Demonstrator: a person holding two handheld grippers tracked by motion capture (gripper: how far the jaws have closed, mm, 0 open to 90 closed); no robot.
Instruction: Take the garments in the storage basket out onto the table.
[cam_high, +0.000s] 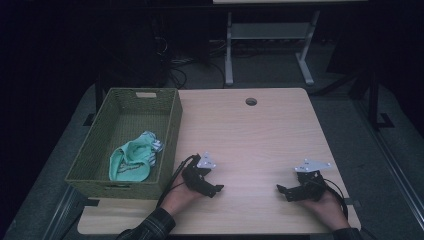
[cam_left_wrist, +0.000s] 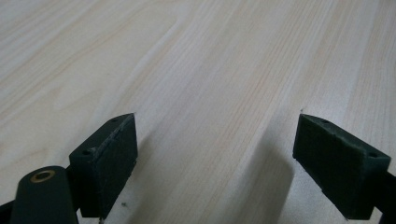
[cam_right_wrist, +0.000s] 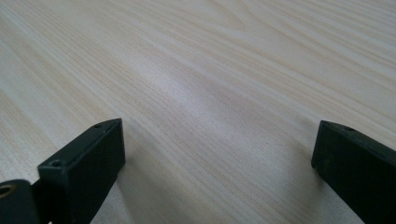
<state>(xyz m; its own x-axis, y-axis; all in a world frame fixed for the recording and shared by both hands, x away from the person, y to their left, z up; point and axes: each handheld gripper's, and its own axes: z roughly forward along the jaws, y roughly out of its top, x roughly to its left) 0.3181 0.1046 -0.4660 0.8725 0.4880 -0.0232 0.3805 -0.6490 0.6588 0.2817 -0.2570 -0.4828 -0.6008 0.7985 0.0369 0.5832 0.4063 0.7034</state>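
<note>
A green woven basket stands at the table's left edge and holds a mint-green cloth with a striped piece beside it. To the basket's right, near the front edge, my left gripper rests low over the wood, open and empty. My right gripper sits at the front right, also open and empty, pointing left toward the other. In the left gripper view the left gripper has bare wood between its wide-apart jaws. The right gripper view shows the right gripper the same way.
The light wooden table has a round cable hole near its far edge. Behind the table stands a grey desk frame on a dark floor with cables. A hand and sleeve enter at the bottom left.
</note>
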